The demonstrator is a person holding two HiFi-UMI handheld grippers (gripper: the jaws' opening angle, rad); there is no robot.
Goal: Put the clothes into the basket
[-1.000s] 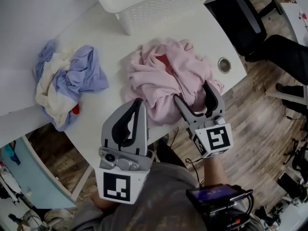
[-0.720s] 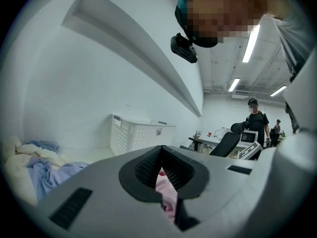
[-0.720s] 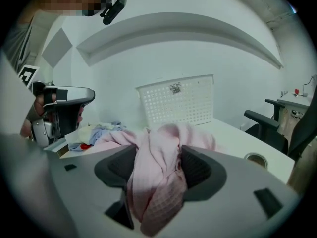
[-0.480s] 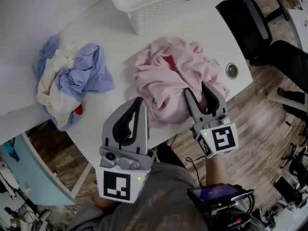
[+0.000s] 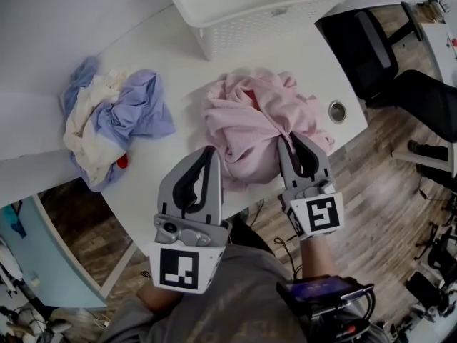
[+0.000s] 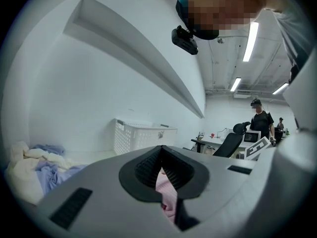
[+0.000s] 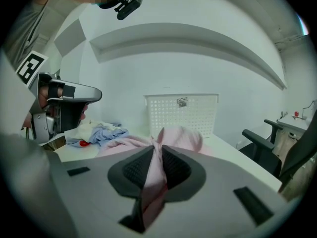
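Observation:
A crumpled pink garment (image 5: 246, 123) lies on the white table (image 5: 164, 48) near its front edge. My right gripper (image 5: 291, 140) is at the garment's right side. Its jaws have just been closing, and a fold of pink cloth (image 7: 157, 157) is pinched between the pads. My left gripper (image 5: 208, 152) is shut and empty, hovering at the garment's left edge, with pink cloth (image 6: 166, 187) just beyond its tips. A pile of blue and cream clothes (image 5: 114, 120) lies on the table's left part. The white perforated basket (image 5: 264, 6) stands at the far side, behind the pink garment.
A round cable grommet (image 5: 337, 111) sits in the table's right corner. A black office chair (image 5: 357, 41) stands past the table's right edge over wooden floor. In the left gripper view, a person (image 6: 260, 120) stands far off by other desks.
The right gripper's jaws have closed from wide open onto a fold of the pink garment. The left gripper has stayed shut in place.

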